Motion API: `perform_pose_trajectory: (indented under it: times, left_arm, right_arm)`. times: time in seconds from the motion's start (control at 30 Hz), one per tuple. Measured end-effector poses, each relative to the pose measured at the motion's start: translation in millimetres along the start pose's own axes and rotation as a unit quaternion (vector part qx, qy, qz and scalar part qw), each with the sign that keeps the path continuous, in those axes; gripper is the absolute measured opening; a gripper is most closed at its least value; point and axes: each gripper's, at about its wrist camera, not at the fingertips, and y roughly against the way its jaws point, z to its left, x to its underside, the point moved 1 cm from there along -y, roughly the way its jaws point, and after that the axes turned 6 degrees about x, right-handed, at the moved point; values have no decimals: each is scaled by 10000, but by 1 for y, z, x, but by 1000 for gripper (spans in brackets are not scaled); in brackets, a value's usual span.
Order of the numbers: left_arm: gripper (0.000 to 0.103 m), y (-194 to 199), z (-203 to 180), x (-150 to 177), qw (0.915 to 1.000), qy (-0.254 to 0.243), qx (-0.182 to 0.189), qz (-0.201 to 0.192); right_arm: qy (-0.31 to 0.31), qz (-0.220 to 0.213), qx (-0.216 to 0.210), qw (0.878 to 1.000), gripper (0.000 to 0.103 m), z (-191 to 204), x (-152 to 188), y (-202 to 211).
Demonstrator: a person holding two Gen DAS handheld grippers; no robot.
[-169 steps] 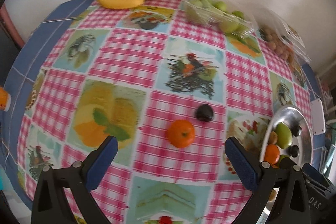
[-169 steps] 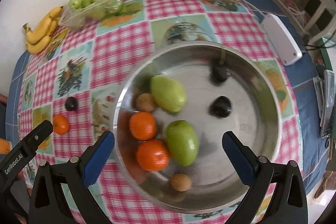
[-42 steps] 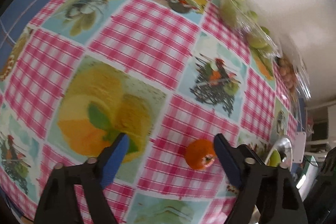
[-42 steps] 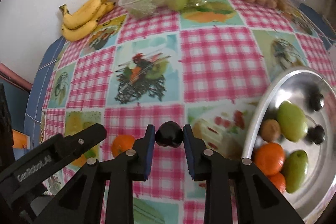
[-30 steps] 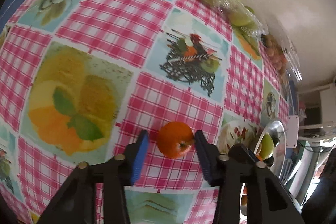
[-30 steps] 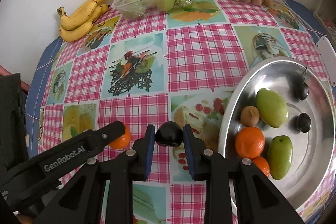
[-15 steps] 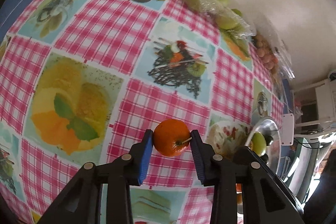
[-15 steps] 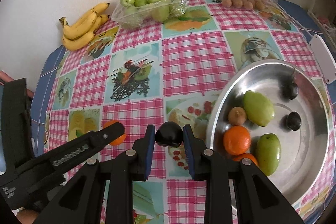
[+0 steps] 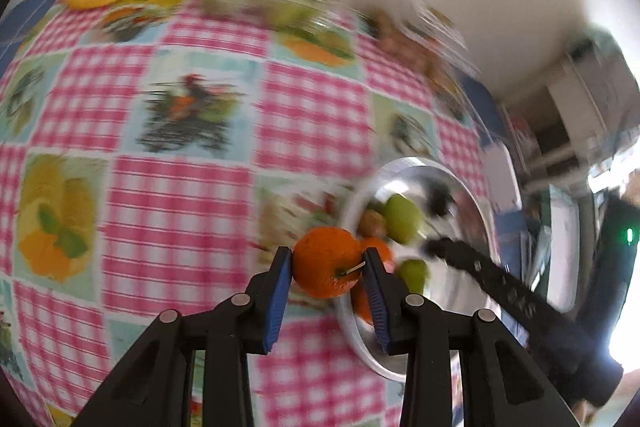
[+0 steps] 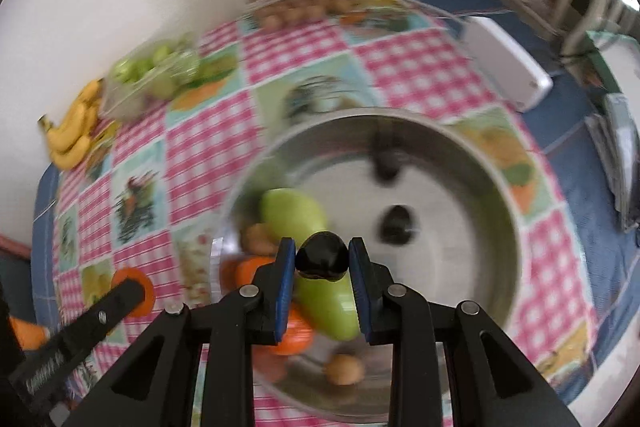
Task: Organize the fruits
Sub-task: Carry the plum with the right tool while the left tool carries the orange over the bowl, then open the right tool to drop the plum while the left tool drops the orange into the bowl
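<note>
Both grippers have swung from the tablecloth toward the steel bowl (image 10: 500, 187). Right gripper (image 10: 322, 261), clamped on the dark plum (image 10: 321, 255), hangs over the bowl's near-left part, fruit directly below. Left gripper (image 9: 327, 265) pinches the orange (image 9: 326, 261), stem facing its right finger; the bowl's rim (image 9: 352, 331) lies just ahead-right. Both fruits are roundish, without a clear long axis.

Both views bright daylight, heavy motion blur, fisheye bending at edges; white glare lower right of left view.
</note>
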Motion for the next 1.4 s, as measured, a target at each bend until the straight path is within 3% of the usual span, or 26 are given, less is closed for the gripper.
perform_pose_trajectory:
  times: [0.23,0.47,0.8,1.07,1.2,1.4]
  left_arm:
    - [38,-35,-58,28,9964,-723,21,444]
    - [38,-56,-80,46,9919,-1032,-150,721]
    - [39,-75,-79,55,9896,-1038,-265,959]
    - [41,-72,-76,56,9894,-999,-290,1015]
    - [47,-61,-71,57,9905,-944,-244,967]
    - [47,-43,-62,51,9929,-860,-236,792]
  right_arm:
    - [-292,66,155,9994,28,-43,-3,6]
    - [-252,207,156,9993,29,-55,4,4]
    - [-152,687,65,9975,29,-53,17,-21]
    - [-102,770,86,9969,29,-49,20,-24]
    - [-115,742,102,9971,46,-48,19,-20]
    - [-107,623,133,9979,46,-48,15,-10]
